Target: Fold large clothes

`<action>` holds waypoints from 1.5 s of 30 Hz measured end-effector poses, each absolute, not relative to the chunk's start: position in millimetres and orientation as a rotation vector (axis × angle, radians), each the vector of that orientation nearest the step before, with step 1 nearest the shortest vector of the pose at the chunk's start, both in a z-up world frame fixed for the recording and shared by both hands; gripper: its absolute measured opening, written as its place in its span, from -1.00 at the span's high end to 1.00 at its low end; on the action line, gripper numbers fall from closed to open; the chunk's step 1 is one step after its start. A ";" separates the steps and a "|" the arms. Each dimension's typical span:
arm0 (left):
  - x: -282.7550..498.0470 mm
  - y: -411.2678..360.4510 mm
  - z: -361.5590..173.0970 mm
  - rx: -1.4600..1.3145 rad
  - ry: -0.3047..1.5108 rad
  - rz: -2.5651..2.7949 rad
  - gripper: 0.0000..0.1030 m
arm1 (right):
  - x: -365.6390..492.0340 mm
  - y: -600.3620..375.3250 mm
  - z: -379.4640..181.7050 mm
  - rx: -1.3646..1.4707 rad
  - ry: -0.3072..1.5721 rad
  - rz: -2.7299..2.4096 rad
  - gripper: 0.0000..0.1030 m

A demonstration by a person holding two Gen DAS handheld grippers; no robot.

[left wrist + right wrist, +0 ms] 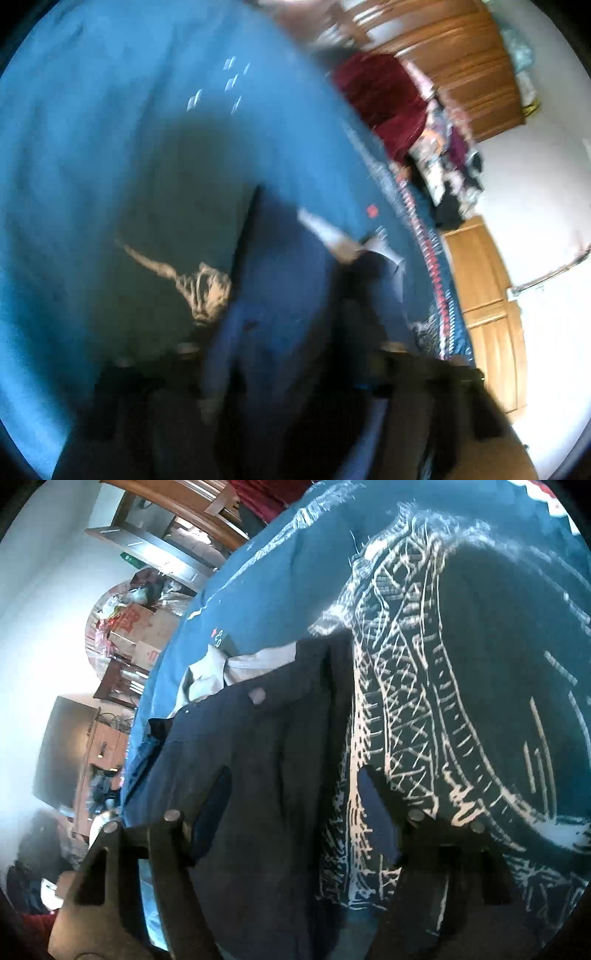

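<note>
A dark navy garment (258,757) lies on a blue bedsheet (277,572) with a white line pattern (406,664). Its pale grey inner lining (221,672) shows at the far end. My right gripper (295,786) is open, its black fingers (376,790) spread wide just over the navy cloth. The left wrist view is blurred. There the navy garment (280,295) rises between the dark fingers of my left gripper (288,354), which stand wide apart. The cloth covers part of the left finger. The blue sheet (110,129) fills the left of that view.
Beyond the bed's edge lie a dark red cloth (380,99) and a heap of mixed clothes (450,162), in front of wooden cupboards (461,55). Cardboard boxes (136,627) and a dark screen (62,749) stand by the white wall on the other side.
</note>
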State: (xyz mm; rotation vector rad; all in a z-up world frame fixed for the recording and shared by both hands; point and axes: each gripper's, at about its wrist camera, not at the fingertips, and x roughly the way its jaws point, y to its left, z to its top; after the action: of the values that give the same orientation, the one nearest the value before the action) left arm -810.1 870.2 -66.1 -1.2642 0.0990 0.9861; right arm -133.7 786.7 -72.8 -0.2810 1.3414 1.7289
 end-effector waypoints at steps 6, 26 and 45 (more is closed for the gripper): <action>-824.3 852.3 -26.2 -1.187 0.097 1.049 -0.33 | -137.2 787.2 -63.8 -0.247 1.279 1.722 -0.39; -815.8 717.2 -30.9 -0.949 0.367 0.891 -0.36 | -508.3 757.6 -47.0 -0.853 1.026 2.306 -0.25; -925.4 750.8 -73.9 -1.157 0.340 1.163 0.97 | -482.8 740.7 -74.9 -0.876 1.053 2.179 0.03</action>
State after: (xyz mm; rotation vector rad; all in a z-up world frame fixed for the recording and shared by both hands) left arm -925.4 750.8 -73.9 -1.1570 0.3401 1.1631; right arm -482.8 740.7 -74.9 -0.8756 1.0527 2.1789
